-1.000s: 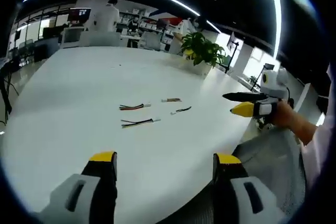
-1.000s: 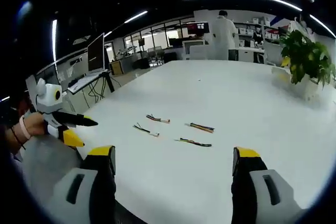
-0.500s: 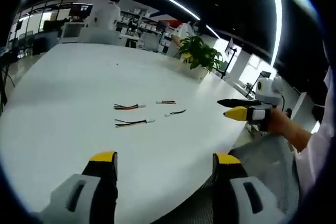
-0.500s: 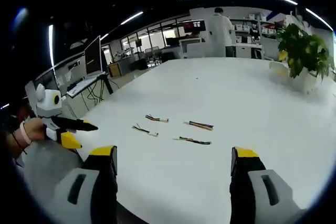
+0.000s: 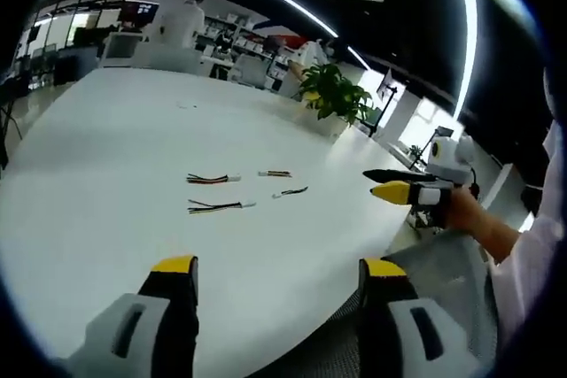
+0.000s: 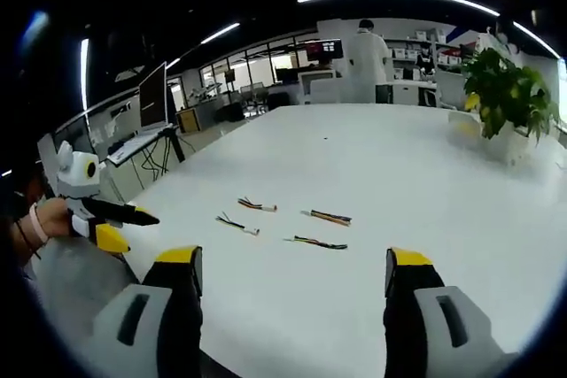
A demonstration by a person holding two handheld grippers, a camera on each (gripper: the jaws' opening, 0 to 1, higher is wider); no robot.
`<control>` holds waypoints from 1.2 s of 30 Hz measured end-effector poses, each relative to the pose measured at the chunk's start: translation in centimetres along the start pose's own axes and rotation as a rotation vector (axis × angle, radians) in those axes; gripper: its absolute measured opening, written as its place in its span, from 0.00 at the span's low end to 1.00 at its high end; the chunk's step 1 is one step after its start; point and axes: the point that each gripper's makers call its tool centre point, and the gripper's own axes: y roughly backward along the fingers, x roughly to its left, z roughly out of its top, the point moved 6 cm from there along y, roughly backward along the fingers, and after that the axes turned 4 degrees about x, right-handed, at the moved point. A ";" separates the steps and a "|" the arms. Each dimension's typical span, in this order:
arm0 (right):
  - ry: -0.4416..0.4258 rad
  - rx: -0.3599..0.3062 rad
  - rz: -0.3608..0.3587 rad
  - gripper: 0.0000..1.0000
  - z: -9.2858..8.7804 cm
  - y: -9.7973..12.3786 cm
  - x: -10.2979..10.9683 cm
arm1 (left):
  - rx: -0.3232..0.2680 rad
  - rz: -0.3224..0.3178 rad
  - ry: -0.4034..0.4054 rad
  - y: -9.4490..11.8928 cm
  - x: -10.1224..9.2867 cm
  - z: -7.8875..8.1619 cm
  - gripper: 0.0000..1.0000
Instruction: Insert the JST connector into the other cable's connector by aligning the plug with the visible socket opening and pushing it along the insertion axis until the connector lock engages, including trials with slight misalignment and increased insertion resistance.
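Several short wire cables with small white JST connectors lie loose on the white table. In the left gripper view a red-yellow-black cable and a second cable lie ahead of my left gripper; two shorter cables lie to their right. My left gripper is open and holds nothing. In the right gripper view the same cables lie beyond my right gripper, also open with nothing between its jaws. Each gripper hovers near the table edge, well short of the cables.
The right gripper enters the left gripper view from the right, held by a hand. The left gripper shows at the left of the right gripper view. A potted plant stands at the table's far side. A person in white stands far back.
Both views have shifted slightly with the hands. The cables lie where they were and both grippers stay open.
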 end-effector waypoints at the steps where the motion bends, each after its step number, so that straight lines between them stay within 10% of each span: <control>1: -0.001 0.002 0.001 0.83 0.0 0.0 0.0 | -0.002 0.000 -0.002 0.0 0.0 0.0 0.71; 36: 0.017 -0.013 0.002 0.77 0.3 0.1 0.1 | 0.014 0.026 -0.038 -0.1 0.2 -0.1 0.71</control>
